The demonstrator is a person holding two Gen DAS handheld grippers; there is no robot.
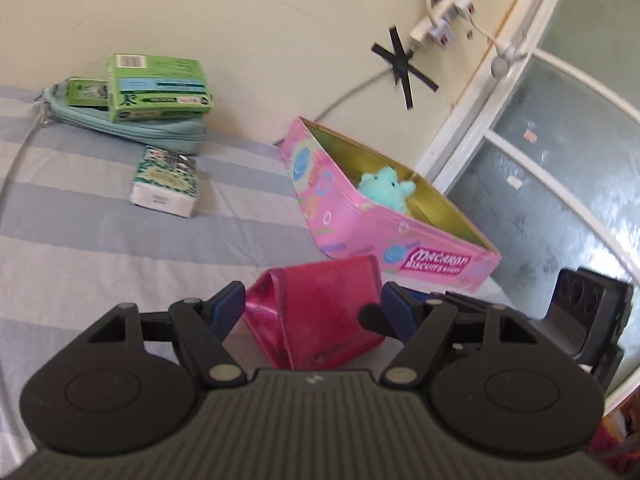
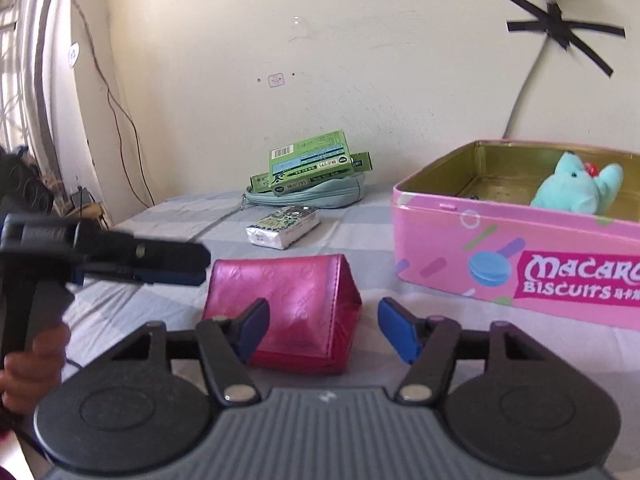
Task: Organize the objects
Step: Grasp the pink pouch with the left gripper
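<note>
A shiny magenta wallet lies on the striped bed, also in the right wrist view. My left gripper is open, its fingers either side of the wallet without gripping. My right gripper is open, just in front of the wallet's right end. The left gripper shows from the side in the right wrist view, left of the wallet. An open pink Macaron Biscuits tin holds a teal plush toy.
Two green boxes rest on a light blue pouch by the wall. A small white and green packet lies in front. A window stands right of the tin.
</note>
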